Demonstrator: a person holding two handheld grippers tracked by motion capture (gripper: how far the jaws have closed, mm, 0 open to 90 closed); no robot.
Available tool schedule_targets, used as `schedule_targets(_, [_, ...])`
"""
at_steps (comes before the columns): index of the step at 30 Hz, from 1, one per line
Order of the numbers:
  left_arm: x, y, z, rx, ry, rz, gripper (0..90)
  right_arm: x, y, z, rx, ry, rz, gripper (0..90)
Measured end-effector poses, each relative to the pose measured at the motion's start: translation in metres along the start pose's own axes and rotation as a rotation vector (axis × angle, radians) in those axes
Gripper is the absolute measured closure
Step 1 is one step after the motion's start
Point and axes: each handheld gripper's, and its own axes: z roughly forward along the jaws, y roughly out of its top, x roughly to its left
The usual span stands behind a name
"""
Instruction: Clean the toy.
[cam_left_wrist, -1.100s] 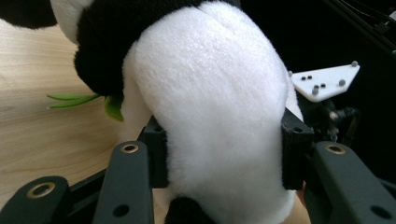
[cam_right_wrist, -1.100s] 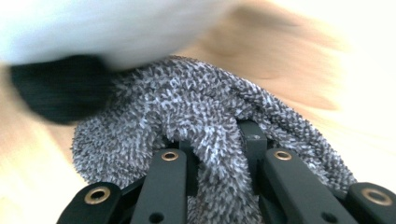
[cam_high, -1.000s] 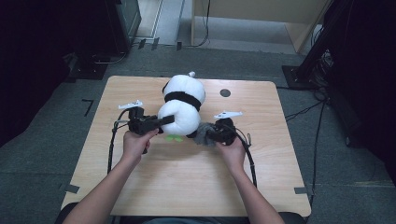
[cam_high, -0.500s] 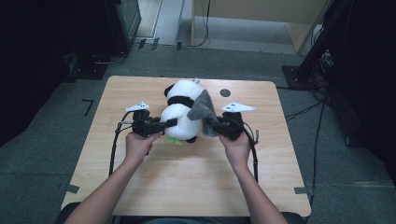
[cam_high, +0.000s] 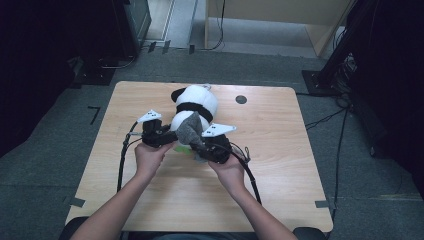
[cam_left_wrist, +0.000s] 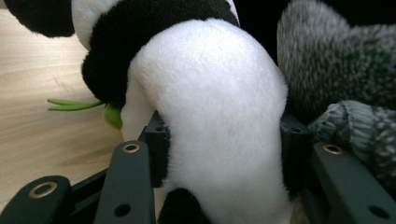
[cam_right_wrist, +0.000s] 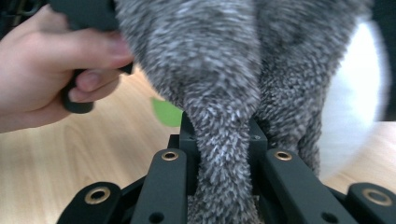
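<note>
From above, a toy panda (cam_high: 196, 102) lies on the wooden table (cam_high: 280, 150), with a grey hat (cam_high: 189, 130) at its near end between both grippers. The left gripper (cam_left_wrist: 219, 154) clamps the panda's white body. The right gripper (cam_right_wrist: 223, 149) pinches the grey hat, slightly blurred, perhaps moving. No writing or label can be read

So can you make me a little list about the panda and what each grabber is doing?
toy: plush panda, white and black, lying on the wooden table
left gripper: shut on the panda's white body
right gripper: shut on a grey fuzzy cloth
cloth position: lifted against the panda's near end
green bit: small leaf piece on the panda
hands: one on each gripper
</note>
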Motion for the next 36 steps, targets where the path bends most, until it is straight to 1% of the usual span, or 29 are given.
schedule_targets(1, [0.001, 0.0, 0.0, -0.005, 0.001, -0.011, 52.3, 0.002, -0.001, 0.002, 0.0, 0.008, -0.001, 77.7])
schedule_targets(2, [0.001, 0.0, -0.001, -0.008, 0.003, -0.013, 52.3, 0.004, -0.002, 0.006, 0.007, 0.021, -0.008, 77.7])
schedule_targets(5, [-0.001, 0.0, -0.001, -0.01, 0.013, -0.011, 52.3, 0.01, -0.006, 0.015, 0.017, 0.031, -0.031, 77.8])
schedule_targets(6, [-0.002, 0.0, 0.0, -0.006, 0.016, -0.008, 52.3, 0.011, -0.007, 0.017, 0.02, 0.032, -0.033, 77.8])
schedule_targets(8, [-0.002, -0.001, 0.001, 0.002, 0.024, -0.017, 52.3, 0.009, -0.011, 0.02, 0.015, 0.036, -0.035, 77.9])
schedule_targets(10, [-0.001, -0.002, 0.003, 0.01, 0.028, -0.022, 52.2, 0.007, -0.014, 0.022, 0.024, 0.042, -0.03, 77.9])
schedule_targets(13, [-0.001, -0.002, 0.003, 0.016, 0.025, -0.026, 52.2, 0.007, -0.019, 0.029, 0.063, 0.042, -0.043, 77.9])
schedule_targets(14, [-0.001, -0.001, 0.003, 0.009, 0.016, -0.034, 52.1, 0.007, -0.021, 0.031, 0.075, 0.04, -0.047, 77.9])
schedule_targets(15, [0.0, 0.0, 0.002, 0.0, 0.001, -0.054, 52.1, 0.007, -0.022, 0.033, 0.096, 0.042, -0.05, 78.0])
schedule_targets(17, [0.0, 0.002, -0.001, -0.021, -0.042, -0.083, 51.9, 0.006, -0.026, 0.04, 0.138, 0.031, -0.065, 78.0])
schedule_targets(18, [0.0, 0.003, -0.003, -0.023, -0.056, -0.088, 51.9, 0.005, -0.028, 0.042, 0.161, 0.019, -0.063, 78.0])
schedule_targets(19, [-0.002, 0.005, -0.004, -0.02, -0.067, -0.079, 51.8, 0.004, -0.03, 0.043, 0.161, 0.011, -0.064, 78.1])
schedule_targets(20, [-0.004, 0.006, -0.005, -0.017, -0.066, -0.064, 51.8, 0.0, -0.032, 0.043, 0.152, 0.005, -0.056, 78.2])
schedule_targets(21, [-0.006, 0.006, -0.005, -0.015, -0.064, -0.052, 51.7, -0.004, -0.033, 0.042, 0.143, 0.009, -0.038, 78.3])
schedule_targets(22, [-0.006, 0.006, -0.006, -0.02, -0.066, -0.055, 51.7, -0.008, -0.032, 0.04, 0.141, 0.017, -0.021, 78.3])
schedule_targets(23, [-0.005, 0.007, -0.006, -0.024, -0.071, -0.059, 51.6, -0.01, -0.032, 0.038, 0.137, 0.011, -0.019, 78.3])
schedule_targets(24, [-0.004, 0.007, -0.007, -0.031, -0.076, -0.072, 51.6, -0.012, -0.031, 0.036, 0.131, 0.004, -0.02, 78.3])
schedule_targets(25, [-0.003, 0.008, -0.008, -0.032, -0.077, -0.072, 51.6, -0.014, -0.031, 0.034, 0.125, -0.004, -0.025, 78.2])
schedule_targets(27, [-0.001, 0.009, -0.011, -0.036, -0.072, -0.069, 51.6, -0.019, -0.031, 0.031, 0.121, -0.015, -0.015, 78.2])
schedule_targets(31, [0.003, 0.011, -0.014, -0.041, -0.073, -0.071, 51.3, -0.034, -0.033, 0.025, 0.124, -0.051, 0.027, 78.1])
schedule_targets(34, [0.007, 0.012, -0.016, -0.043, -0.086, -0.084, 51.2, -0.043, -0.032, 0.018, 0.121, -0.08, 0.043, 78.1])
schedule_targets(36, [0.008, 0.012, -0.018, -0.056, -0.1, -0.08, 51.2, -0.048, -0.032, 0.014, 0.115, -0.104, 0.043, 78.1])
